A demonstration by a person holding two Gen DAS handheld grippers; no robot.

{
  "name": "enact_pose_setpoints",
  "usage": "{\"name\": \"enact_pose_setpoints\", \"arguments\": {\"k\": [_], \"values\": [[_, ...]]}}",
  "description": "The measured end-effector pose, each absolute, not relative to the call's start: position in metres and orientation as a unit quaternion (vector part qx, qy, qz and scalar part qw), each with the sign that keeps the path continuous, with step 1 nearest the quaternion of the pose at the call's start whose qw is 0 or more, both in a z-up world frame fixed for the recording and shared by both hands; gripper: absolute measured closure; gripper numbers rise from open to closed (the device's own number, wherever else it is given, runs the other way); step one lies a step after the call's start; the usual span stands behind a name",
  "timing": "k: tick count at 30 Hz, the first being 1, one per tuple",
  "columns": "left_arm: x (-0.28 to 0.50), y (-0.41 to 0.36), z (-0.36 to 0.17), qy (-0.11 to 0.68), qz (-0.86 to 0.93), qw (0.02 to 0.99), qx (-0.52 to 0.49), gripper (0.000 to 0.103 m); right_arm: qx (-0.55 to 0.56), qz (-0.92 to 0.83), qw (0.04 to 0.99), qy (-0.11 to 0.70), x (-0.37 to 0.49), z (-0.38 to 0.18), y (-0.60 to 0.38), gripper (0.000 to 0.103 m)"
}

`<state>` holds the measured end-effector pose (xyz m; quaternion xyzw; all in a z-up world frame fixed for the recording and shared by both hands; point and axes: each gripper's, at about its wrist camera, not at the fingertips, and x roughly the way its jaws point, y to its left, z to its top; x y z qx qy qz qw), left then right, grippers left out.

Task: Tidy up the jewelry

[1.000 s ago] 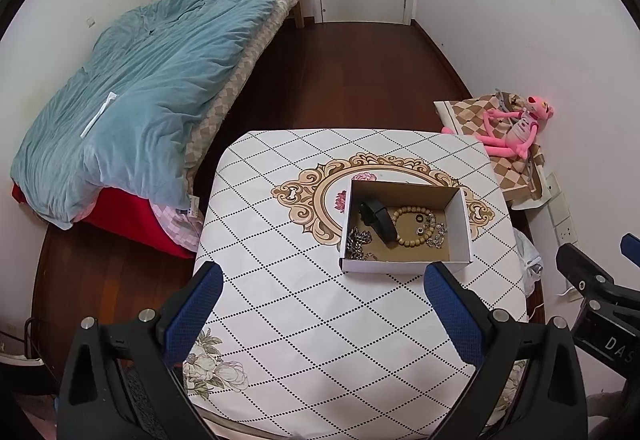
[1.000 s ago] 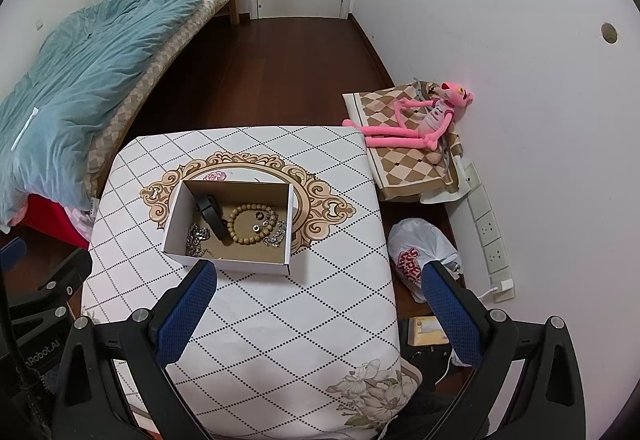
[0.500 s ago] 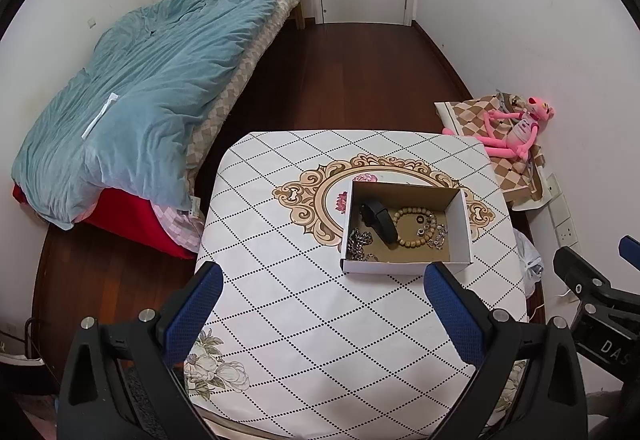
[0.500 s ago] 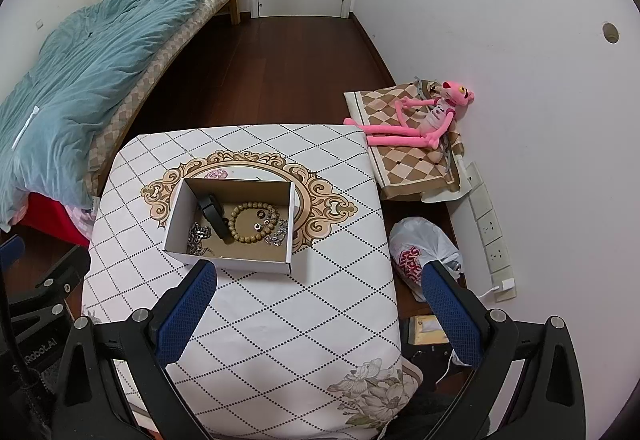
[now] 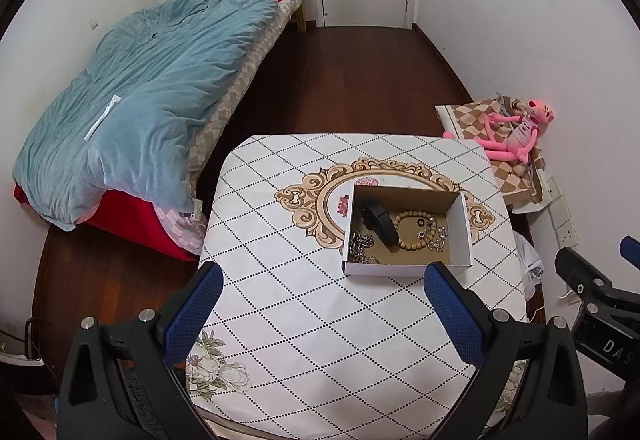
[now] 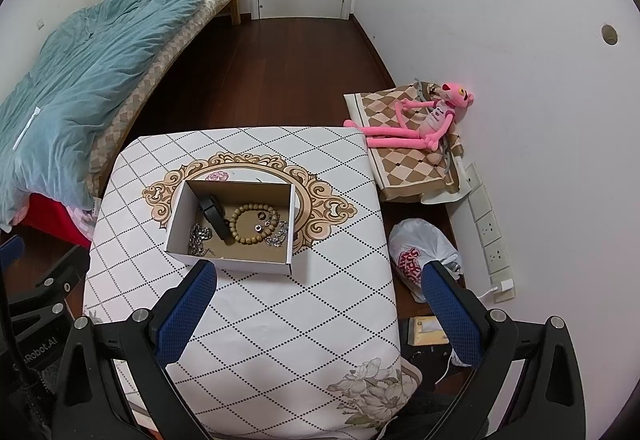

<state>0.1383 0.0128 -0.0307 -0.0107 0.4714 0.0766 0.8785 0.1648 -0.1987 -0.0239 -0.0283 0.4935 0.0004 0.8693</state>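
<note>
Left wrist view unchanged: both grippers (image 5: 322,298) (image 6: 318,298) stay spread wide, empty, short of box (image 5: 384,268).

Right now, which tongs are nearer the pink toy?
Right. The right tongs hover over the table near its right edge, with the toy ahead to their right. The left tongs hang farther left.

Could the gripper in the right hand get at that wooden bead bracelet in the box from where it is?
Probably yes. The right gripper is open and empty, the box has no lid, and the bead bracelet lies uncovered, though the black band lies right beside it.
</note>
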Motion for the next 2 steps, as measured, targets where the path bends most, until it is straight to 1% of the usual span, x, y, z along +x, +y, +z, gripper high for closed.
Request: {"name": "enact_pose_setpoints", "arguments": {"k": [2], "values": [[0.1381,0.0124,-0.0289,0.470,0.075,0.879,-0.013,0.000,-0.028,0.001,0.870,0.493,0.1642,-0.0234,-0.1987,0.000]]}}
